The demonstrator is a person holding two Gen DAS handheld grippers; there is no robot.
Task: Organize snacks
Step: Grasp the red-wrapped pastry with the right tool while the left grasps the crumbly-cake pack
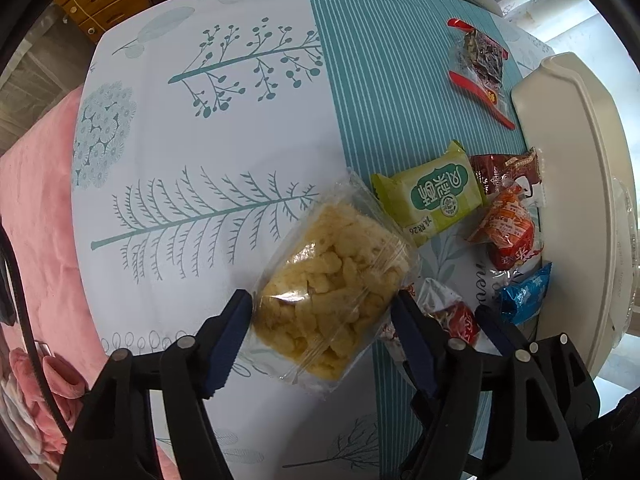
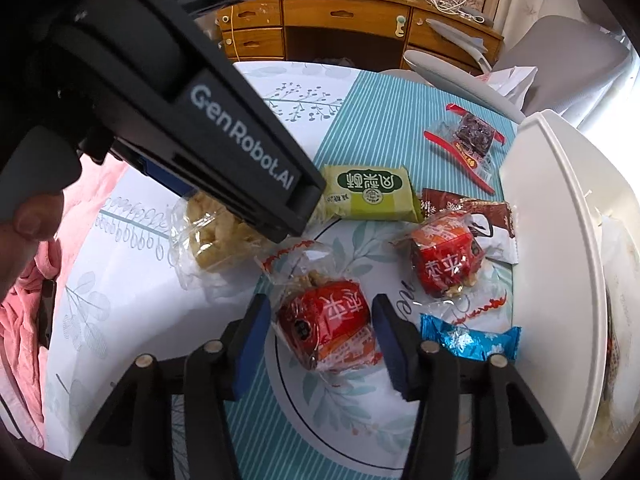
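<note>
A clear bag of yellow puffed snacks [image 1: 332, 280] lies on the patterned tablecloth. My left gripper [image 1: 324, 316] points down over it, with a pad against each side of the bag. In the right wrist view the left gripper's black body [image 2: 224, 140] covers most of that bag [image 2: 208, 240]. My right gripper [image 2: 320, 332] straddles a red wrapped snack [image 2: 328, 320]. Thin gaps show between that snack and both pads. The same red snack [image 1: 452, 316] shows beside the left gripper's right finger.
A white tray [image 2: 552, 220] stands along the right edge. Near it lie a green pack [image 2: 372, 196], a second red pack [image 2: 444, 256], a blue pack [image 2: 468, 340], a brown pack [image 1: 504, 168] and a dark red-edged pack [image 2: 472, 136]. Pink bedding [image 1: 40, 200] lies left.
</note>
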